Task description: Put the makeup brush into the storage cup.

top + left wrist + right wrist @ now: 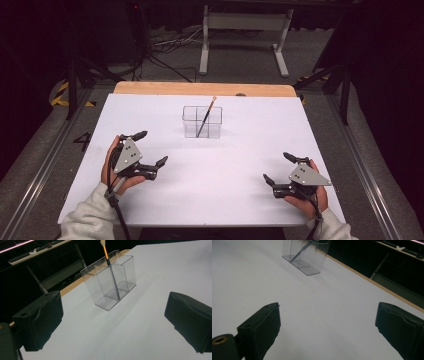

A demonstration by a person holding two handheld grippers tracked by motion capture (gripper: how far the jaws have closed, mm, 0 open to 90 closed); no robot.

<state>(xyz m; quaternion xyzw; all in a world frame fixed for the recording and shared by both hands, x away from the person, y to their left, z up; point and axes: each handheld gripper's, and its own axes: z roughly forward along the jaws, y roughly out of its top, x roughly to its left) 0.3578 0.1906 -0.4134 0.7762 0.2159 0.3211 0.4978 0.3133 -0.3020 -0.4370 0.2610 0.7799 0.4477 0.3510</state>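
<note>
Brush (205, 117) stands in the clear box (202, 121) at table (240, 165) centre-far, handle leaning toward one o'clock. Left gripper (151, 148), jaws wide and empty, lies nearer, with the box at its two o'clock. Right gripper (278, 168), likewise wide, sits farther off.

A brush (206, 117) leans inside a clear holder (202, 121), both grippers apart.

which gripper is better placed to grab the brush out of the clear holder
Left, probably. The left gripper is open, sits nearer the clear holder, and its jaws face the paintbrush. The right gripper, also open, rests farther off near the table's front edge.
</note>
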